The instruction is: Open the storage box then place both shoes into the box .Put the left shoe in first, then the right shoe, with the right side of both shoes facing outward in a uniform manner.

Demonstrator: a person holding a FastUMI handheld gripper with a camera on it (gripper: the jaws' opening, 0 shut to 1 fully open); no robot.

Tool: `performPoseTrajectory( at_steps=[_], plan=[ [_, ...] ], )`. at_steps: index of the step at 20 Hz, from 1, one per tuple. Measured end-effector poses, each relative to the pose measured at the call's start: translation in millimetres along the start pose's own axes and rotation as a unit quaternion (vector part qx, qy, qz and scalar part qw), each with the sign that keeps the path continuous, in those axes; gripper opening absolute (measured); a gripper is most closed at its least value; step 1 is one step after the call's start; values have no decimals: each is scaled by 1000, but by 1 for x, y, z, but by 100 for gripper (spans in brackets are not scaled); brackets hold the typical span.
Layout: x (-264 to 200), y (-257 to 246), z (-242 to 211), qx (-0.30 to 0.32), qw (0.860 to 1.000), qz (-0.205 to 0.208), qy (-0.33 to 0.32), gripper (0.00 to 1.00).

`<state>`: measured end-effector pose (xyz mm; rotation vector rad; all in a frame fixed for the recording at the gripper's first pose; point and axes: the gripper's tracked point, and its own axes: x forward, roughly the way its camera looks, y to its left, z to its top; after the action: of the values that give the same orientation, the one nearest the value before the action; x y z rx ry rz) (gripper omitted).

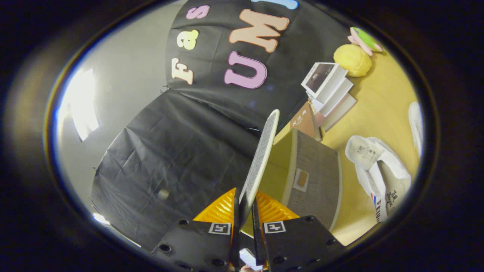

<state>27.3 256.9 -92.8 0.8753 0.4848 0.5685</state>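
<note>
The gripper (245, 211) pinches the lid (261, 158) edge, raised above the box (314, 181). A shoe (378, 173) lies beside it on the counter (382, 109).

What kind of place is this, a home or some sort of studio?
Probably a staged recording booth rather than a home: black cloth hangs as the wall behind a yellow table set with books, a shoe and a storage box, whose lid the gripper pinches.

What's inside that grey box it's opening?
Nothing visible: the gripper is shut on the lid, lifted edge-on. The storage box shows only its outer wall; its interior is hidden.
</note>
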Motion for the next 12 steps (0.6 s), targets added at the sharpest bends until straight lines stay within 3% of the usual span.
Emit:
performPoseTrajectory(
  at_steps=[7, 12],
  plan=[
    [24, 57, -3, -71, 997, 0, 7, 19],
    [67, 117, -34, -177, 983, 22, 36, 22]
  ],
)
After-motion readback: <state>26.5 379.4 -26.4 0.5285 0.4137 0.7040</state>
